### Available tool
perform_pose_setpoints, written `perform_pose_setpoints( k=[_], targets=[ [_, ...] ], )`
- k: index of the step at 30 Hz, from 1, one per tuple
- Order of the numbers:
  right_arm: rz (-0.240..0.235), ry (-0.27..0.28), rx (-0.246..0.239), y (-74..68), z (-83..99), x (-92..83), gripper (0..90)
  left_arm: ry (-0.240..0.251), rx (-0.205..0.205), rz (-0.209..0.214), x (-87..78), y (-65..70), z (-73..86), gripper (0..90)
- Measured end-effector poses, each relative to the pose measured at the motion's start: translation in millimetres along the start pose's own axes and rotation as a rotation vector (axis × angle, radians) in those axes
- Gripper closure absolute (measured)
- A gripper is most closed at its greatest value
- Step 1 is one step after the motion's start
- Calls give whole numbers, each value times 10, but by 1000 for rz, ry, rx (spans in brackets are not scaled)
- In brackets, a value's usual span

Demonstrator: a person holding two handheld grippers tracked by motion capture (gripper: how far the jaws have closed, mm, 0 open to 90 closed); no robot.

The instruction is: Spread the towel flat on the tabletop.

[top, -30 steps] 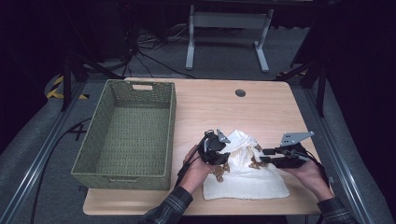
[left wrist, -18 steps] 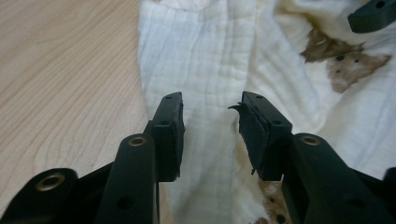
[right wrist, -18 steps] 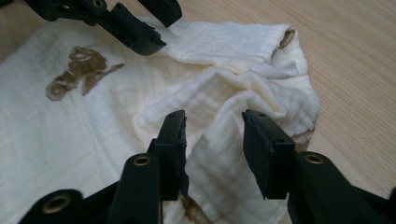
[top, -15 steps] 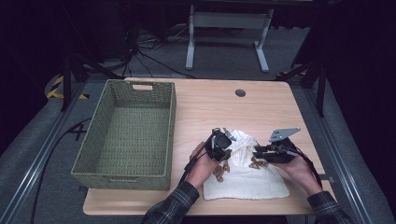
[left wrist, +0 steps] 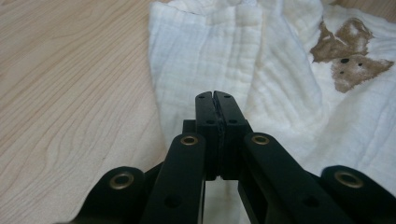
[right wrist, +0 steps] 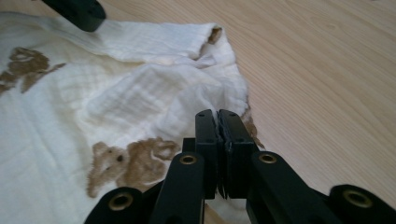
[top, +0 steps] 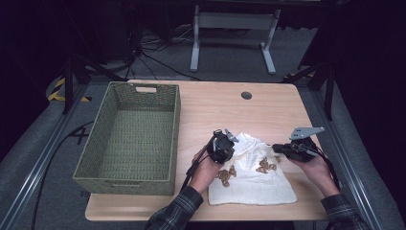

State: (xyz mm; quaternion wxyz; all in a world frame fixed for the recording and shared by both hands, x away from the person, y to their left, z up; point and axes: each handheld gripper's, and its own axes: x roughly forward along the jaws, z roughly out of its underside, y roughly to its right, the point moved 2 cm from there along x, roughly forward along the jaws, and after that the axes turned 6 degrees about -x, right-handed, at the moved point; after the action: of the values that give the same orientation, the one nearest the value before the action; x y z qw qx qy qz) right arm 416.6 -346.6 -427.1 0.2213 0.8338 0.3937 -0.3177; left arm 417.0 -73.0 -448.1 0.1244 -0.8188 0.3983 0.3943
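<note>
Cloth (top: 256, 179), a cream one printed with brown animal figures, lies on the near right part of the wooden table (top: 215, 108), flat toward the person and bunched into folds at its far edge; a green woven basket (top: 129, 139) stands well apart on the table's left side. From the high view, the person's two hands come in from the bottom in plaid sleeves, and each sets a gripper at one end of the bunched far edge: the left gripper (top: 229, 143) at the cloth's far left corner, the right gripper (top: 277, 147) at its right edge, with the folds lying between them. In the left gripper view its two black jaws (left wrist: 215, 95) stand pressed flat together, having just been closing, with a thin layer of cloth seemingly caught in the seam between them; the folded fabric spreads beyond and to the right of the tips, bare wood to their left. In the right gripper view that gripper's jaws (right wrist: 218, 113) are likewise pressed together after just closing, pinching the crumpled right edge of the cloth, whose folds rise ahead and to the left of the tips while bare table runs along the right.
</note>
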Motion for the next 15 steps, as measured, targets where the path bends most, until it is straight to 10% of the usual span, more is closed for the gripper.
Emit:
perform_pose_setpoints(
  k=[10,15],
  targets=[
    [36,-105,36,261,195,217,764,6,27,-15,29,33,-1,739],
    [38,-29,55,260,158,64,739,9,35,-8,56,68,-38,691]
  ],
)
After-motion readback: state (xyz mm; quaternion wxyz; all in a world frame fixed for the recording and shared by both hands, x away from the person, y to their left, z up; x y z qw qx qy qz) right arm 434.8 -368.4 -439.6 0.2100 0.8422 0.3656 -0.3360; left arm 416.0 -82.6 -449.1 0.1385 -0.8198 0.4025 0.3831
